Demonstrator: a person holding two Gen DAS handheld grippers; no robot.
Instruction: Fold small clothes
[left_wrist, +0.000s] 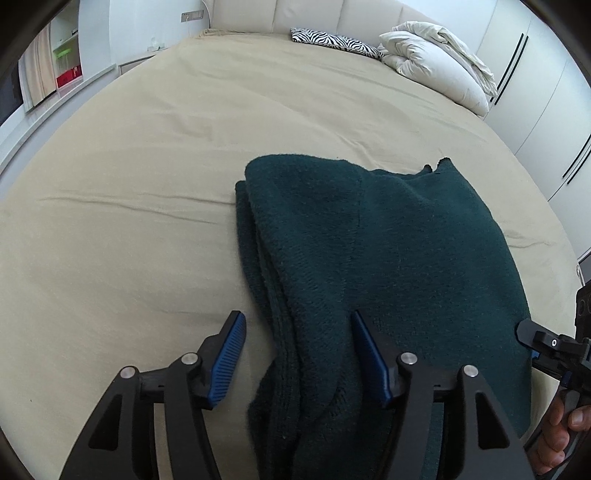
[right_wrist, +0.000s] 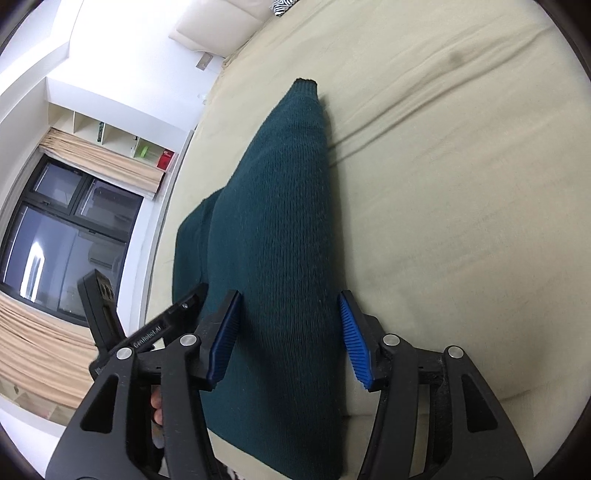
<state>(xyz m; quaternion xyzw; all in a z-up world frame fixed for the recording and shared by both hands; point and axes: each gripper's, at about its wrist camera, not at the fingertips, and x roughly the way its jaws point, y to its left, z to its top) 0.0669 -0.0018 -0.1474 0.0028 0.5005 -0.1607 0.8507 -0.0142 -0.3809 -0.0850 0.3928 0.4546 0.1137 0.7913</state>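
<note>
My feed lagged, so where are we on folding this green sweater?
Done: the green sweater lies on the bed with its left edge doubled over in layers. In hand: nothing; the left gripper and right gripper are open, straddling it. Left: probably the final folds; a sleeve cuff still sticks out.

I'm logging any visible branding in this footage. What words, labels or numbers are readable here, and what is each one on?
"GenRobot.AI": white lettering on the black arm of the left gripper, seen in the right wrist view; slightly blurred.
Red box on the shelf: any marking too small to read.
Green sweater, bed sheet and zebra-striped pillow: no text.
</note>
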